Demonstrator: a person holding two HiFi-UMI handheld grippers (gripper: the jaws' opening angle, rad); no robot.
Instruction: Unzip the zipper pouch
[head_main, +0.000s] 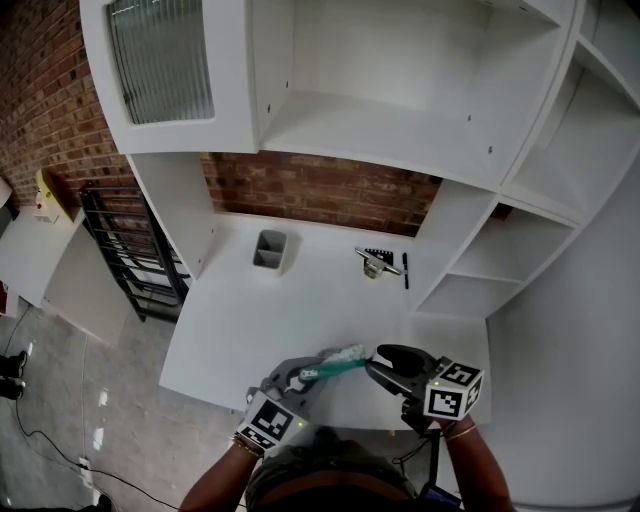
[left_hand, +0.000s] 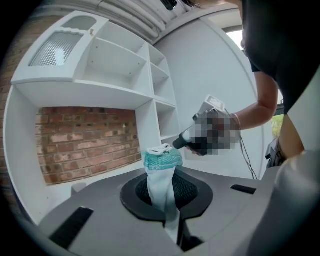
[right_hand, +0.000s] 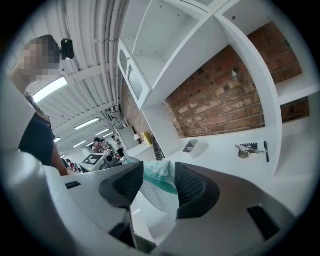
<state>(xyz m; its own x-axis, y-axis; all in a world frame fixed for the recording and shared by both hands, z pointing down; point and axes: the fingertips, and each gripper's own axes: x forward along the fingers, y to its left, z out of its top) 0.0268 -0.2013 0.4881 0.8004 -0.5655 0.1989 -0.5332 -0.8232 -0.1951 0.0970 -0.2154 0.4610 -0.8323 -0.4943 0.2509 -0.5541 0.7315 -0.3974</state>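
At lower centre, the left gripper (head_main: 298, 376) clamps the zipper pouch (head_main: 343, 357); the right gripper (head_main: 383, 362) stands parted around its other end, seemingly loose.

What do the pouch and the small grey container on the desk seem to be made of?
Pouch: likely soft fabric; white body folds limply, teal band looks woven. Grey container: probably matte rigid plastic, straight dull walls; too small to confirm.

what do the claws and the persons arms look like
The left claw and right claw have grey moulded bodies tipped with black dimpled pads. Each carries a white cube printed with black square markers. A thin black cable hangs by the right wrist. The person wears a dark short-sleeved top.
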